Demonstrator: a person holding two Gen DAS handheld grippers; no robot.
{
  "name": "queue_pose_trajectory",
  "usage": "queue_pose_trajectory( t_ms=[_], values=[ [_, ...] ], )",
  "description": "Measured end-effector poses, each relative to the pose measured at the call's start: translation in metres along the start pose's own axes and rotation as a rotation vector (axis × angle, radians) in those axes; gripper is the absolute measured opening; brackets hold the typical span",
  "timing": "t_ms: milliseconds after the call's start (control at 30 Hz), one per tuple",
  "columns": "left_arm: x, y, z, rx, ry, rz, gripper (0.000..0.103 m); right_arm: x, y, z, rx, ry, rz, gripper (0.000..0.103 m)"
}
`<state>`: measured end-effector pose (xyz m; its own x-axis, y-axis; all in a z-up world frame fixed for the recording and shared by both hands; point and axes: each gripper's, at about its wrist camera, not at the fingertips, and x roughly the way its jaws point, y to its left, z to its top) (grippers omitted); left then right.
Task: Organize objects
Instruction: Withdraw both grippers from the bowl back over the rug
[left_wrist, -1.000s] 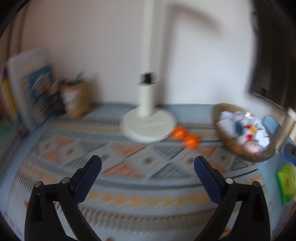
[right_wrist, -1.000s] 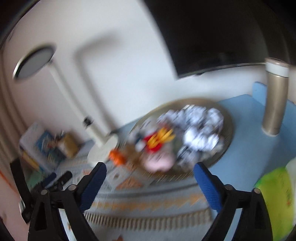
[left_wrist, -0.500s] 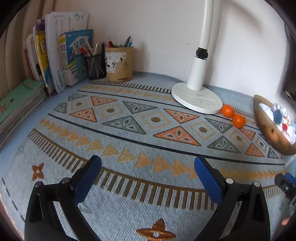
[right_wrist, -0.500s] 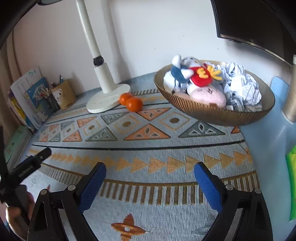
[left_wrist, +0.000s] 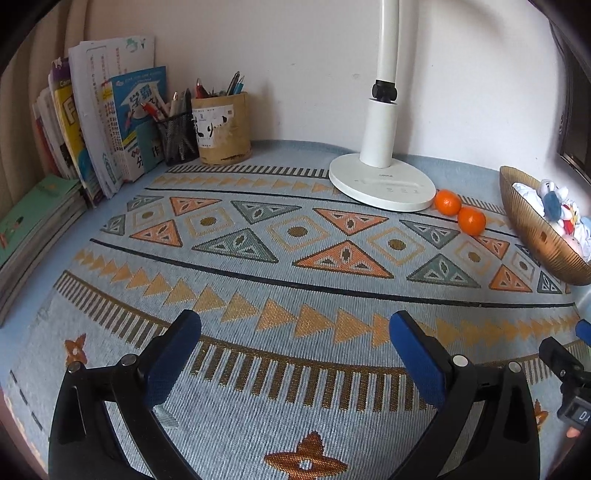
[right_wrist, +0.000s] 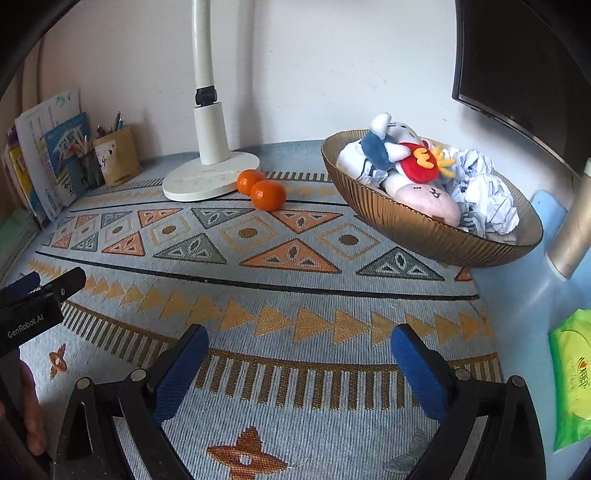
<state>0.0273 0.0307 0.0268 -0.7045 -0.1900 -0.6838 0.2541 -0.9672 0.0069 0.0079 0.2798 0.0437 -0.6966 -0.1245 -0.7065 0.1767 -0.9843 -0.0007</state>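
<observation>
Two tangerines (right_wrist: 261, 188) lie touching each other on the patterned mat (right_wrist: 280, 295), the farther one just beside the round white base of the desk lamp (right_wrist: 210, 177); near them, to the right, one ribbed golden bowl (right_wrist: 436, 236) holds the rest of the loose things. In the bowl I count three soft toys — a white one with blue ears (right_wrist: 380, 144), one in red with yellow trim (right_wrist: 421, 162), a pale pink one (right_wrist: 428, 199) lying against the near wall — and several balls of crumpled white paper (right_wrist: 487, 199), too heaped to count exactly.

The left gripper (left_wrist: 295, 325) hovers low over the near part of the mat, its blue-padded jaws spread wide with nothing between them; the right gripper (right_wrist: 295, 339) is the same — jaws wide, holding nothing, mat showing in the gap. Each is well apart from the fruit and the bowl; the mat between is bare of other things.

At the far left corner stand two pen holders, one dark mesh cup (left_wrist: 177, 136) and one tan cylinder (left_wrist: 221, 129), touching; a row of upright books (left_wrist: 110, 125) leans beside them, with flat green booklets (left_wrist: 33, 229) stacked nearer. To the right of the bowl stand a metallic flask (right_wrist: 572, 236), a green packet (right_wrist: 572, 376) and, on the wall, a dark screen (right_wrist: 524, 66).
</observation>
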Motion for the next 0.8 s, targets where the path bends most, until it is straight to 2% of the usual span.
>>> queue_pose_trajectory(
  t_ms=[233,533,567,600,700,733,767,800],
  values=[
    [0.007,-0.004,0.0,0.018,0.036,0.028,0.102,0.002,-0.01,0.0,0.057,0.009,0.017,0.1],
    [0.014,-0.016,0.001,0.086,0.08,0.057,0.102,0.002,-0.005,-0.001,0.032,0.006,0.006,0.1],
    [0.014,-0.018,0.004,0.097,0.093,0.009,0.1,0.001,-0.005,-0.001,0.037,-0.005,-0.001,0.1],
    [0.014,-0.019,0.011,0.085,0.102,-0.075,0.1,-0.001,-0.006,0.0,0.042,-0.018,0.002,0.1],
    [0.016,-0.031,0.044,0.042,0.14,-0.341,0.1,0.0,-0.009,0.002,0.042,0.002,0.094,0.098],
    [0.016,-0.041,0.059,0.072,0.134,-0.406,0.099,0.003,-0.01,0.004,0.048,0.03,0.131,0.095],
    [0.012,-0.055,0.076,0.14,0.088,-0.449,0.099,0.009,-0.014,0.007,0.082,0.079,0.187,0.083],
    [0.006,-0.076,0.093,0.268,0.001,-0.458,0.099,0.013,-0.017,0.011,0.113,0.119,0.23,0.078]
  ],
)
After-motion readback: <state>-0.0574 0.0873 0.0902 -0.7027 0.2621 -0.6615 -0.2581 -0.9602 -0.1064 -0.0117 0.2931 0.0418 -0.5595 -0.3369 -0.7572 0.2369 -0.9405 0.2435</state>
